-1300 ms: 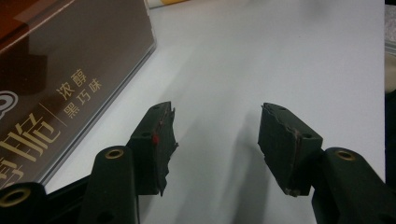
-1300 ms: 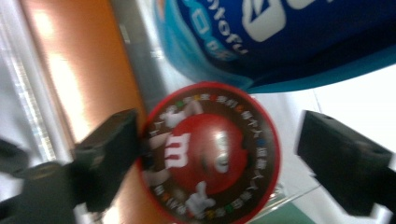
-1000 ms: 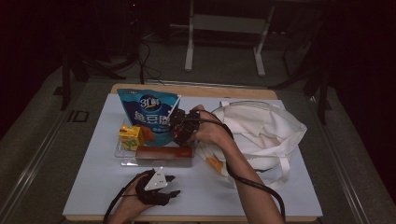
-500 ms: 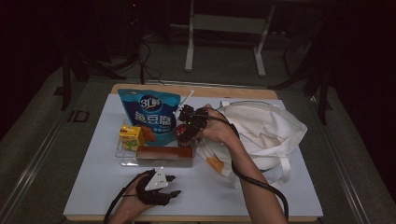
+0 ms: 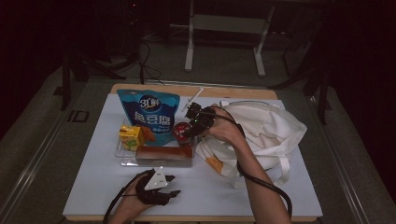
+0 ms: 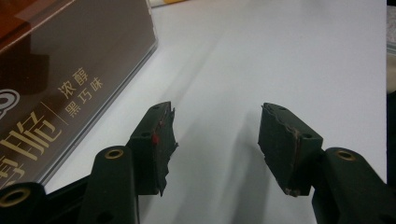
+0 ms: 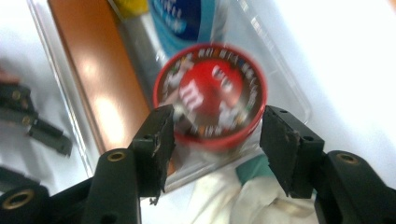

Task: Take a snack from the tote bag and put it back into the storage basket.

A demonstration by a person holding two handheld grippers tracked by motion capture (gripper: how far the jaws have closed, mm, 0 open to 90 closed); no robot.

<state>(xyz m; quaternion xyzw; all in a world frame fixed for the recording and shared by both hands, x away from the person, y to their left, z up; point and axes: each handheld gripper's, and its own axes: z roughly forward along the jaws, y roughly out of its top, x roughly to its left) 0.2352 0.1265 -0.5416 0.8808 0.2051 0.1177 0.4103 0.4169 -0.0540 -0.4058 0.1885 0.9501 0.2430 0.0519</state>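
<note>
The red round tin (image 7: 209,95) is showing blurred in the right gripper view, its rim print unreadable. The brown box (image 6: 56,79) is running off the left gripper view's left edge, lettering cut.

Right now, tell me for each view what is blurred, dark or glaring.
High view: dim, surroundings nearly black, white table brightest. Left gripper view: sharp, soft reflections on the brown chocolate box. Right gripper view: red M&M's tub motion-blurred, glare on the brown box.
</note>
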